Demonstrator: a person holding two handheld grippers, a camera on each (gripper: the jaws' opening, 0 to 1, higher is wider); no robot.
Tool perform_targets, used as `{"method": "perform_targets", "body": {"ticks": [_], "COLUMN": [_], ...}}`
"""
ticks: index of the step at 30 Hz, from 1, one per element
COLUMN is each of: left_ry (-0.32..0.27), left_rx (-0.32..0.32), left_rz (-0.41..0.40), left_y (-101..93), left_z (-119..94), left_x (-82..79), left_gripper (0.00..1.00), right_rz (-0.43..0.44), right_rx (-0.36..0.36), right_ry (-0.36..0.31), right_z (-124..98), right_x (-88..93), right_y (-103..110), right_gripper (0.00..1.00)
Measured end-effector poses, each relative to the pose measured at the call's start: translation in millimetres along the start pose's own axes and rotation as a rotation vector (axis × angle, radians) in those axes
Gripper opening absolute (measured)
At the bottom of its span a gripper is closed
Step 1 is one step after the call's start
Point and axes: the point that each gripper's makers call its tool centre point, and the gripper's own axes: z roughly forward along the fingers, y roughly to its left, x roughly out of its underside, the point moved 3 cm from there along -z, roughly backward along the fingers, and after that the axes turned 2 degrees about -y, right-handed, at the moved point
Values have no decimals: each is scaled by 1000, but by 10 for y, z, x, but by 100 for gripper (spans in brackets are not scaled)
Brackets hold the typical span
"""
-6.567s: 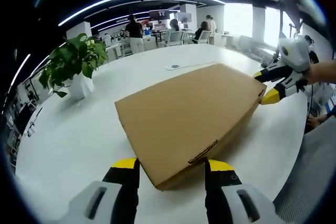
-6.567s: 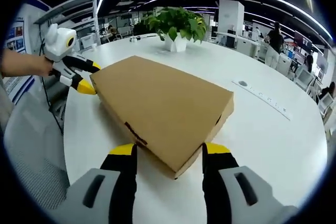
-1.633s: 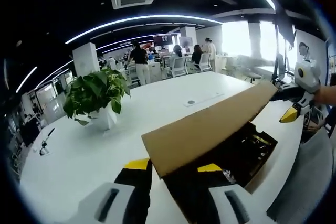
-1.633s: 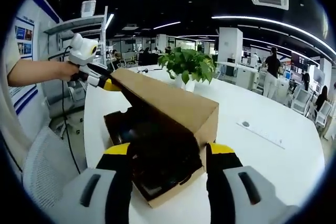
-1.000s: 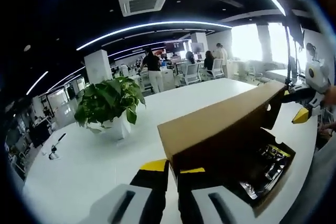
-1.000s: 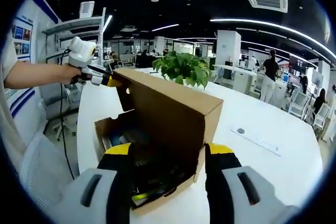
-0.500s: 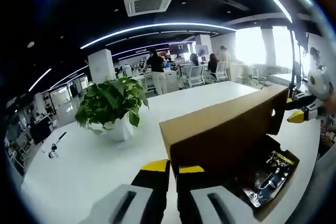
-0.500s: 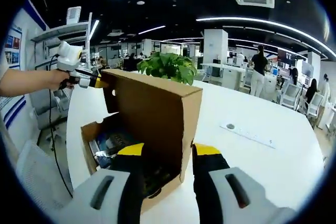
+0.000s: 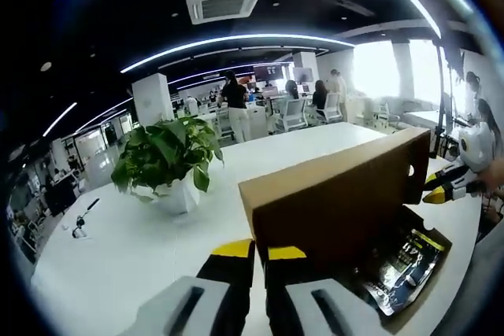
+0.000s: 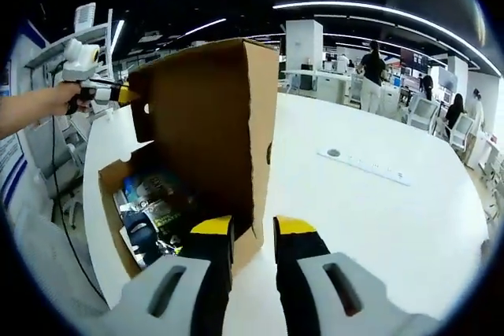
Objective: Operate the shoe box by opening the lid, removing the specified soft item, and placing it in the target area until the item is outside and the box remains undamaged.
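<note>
The brown cardboard shoe box [image 10: 112,230] stands open on the white table, its lid [image 10: 201,127] raised upright. Dark soft items in printed wrappers [image 10: 150,210] lie inside, also seen as a wrapped pack [image 9: 403,261]. My left gripper [image 9: 261,251] is shut on the lid's near corner [image 9: 256,218]; from the other side this left gripper [image 10: 118,94] sits at the lid's far top corner. My right gripper [image 10: 253,226] has its jaws drawn close around the lid's lower corner. That right gripper [image 9: 439,192] shows by the lid's [image 9: 339,194] far end.
A potted green plant [image 9: 169,159] stands on the white round table [image 10: 378,218]. A flat power strip [image 10: 366,163] lies on the table. Desks, chairs and standing people fill the office behind. A person's hand [image 10: 55,100] holds the left gripper.
The lid has swung from half raised to upright. The right gripper's jaws have narrowed and dropped toward the lid's lower corner. The left gripper keeps its hold.
</note>
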Motion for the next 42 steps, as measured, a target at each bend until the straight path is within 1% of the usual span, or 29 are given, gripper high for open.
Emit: {"method": "perform_targets", "body": {"ticks": [7,10,13,15,16,21,23,26,29,31,34,39,42], "left_ry": [-2,-4,-6,-7,-8,-9,-9,1,30,38,49,70,85], "left_rx": [1,0,0,0,0,1,1,8,20,25,25,12,18], "left_rz": [-3,-6,-9,-10,-11,-10,-8,-9,21,22,13,-13,-33], "left_y": [15,20,28,32,36,51,54,26,-20,-37,-35,-3,-21], "left_z": [56,73,93,103,113,154,169,199,230,236,214,154,125], "left_x": [-19,-22,-27,-29,-31,-38,-42,-38,27,60,131,274,357], "left_gripper": [3,3,3,3,3,4,4,8,14,16,16,16,16], "right_rz": [-45,-33,-24,-35,-50,-39,-50,-55,-59,-55,-69,-59,-60], "right_rx": [3,19,25,28,31,36,44,44,49,50,59,60,59], "right_ry": [29,29,30,31,33,34,35,43,48,52,56,57,55], "right_z": [93,100,115,122,124,122,119,122,127,132,138,139,144], "right_x": [56,41,36,34,30,20,16,7,0,-4,-7,-21,-29], "right_y": [40,43,58,69,65,41,25,32,16,12,2,-2,-12], "right_gripper": [4,2,3,3,2,1,0,0,0,0,0,0,0]}}
